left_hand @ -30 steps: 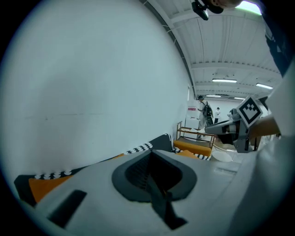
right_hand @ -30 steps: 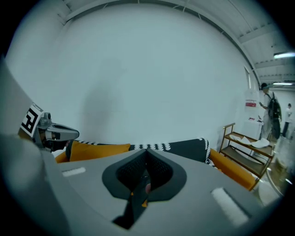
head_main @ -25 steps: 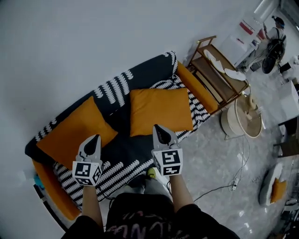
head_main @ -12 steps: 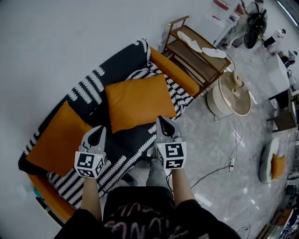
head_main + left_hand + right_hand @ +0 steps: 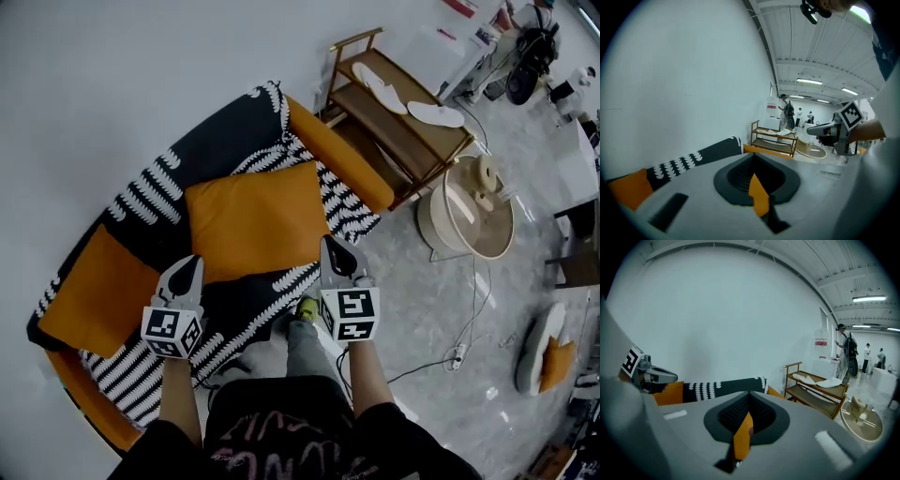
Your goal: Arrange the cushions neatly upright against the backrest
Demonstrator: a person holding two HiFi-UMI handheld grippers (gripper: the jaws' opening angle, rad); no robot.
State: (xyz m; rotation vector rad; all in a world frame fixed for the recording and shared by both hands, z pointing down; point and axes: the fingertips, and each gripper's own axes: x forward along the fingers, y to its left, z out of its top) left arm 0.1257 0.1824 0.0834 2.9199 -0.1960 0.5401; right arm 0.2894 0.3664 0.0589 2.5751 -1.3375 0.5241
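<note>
Two orange cushions lie on a black-and-white patterned sofa. The middle cushion (image 5: 253, 220) rests on the seat with its far edge by the backrest (image 5: 187, 159). The left cushion (image 5: 98, 291) sits at the sofa's left end. My left gripper (image 5: 185, 272) is shut and empty, its tip near the middle cushion's front left corner. My right gripper (image 5: 337, 255) is shut and empty too, just off that cushion's front right corner, above the seat's edge. In the left gripper view the jaws (image 5: 753, 159) meet, with orange showing through the slit. The right gripper view shows the same (image 5: 749, 397).
Orange armrests close the sofa's right end (image 5: 337, 155) and left end (image 5: 89, 412). A wooden shelf rack (image 5: 403, 103) stands right of the sofa, with a round beige stand (image 5: 469, 206) beside it. A cable (image 5: 450, 361) trails over the grey floor. People stand far off.
Both grippers have shifted rightward along the sofa's front, from before the left cushion and the middle cushion's right part to the middle cushion's two front corners. Both stayed shut.
</note>
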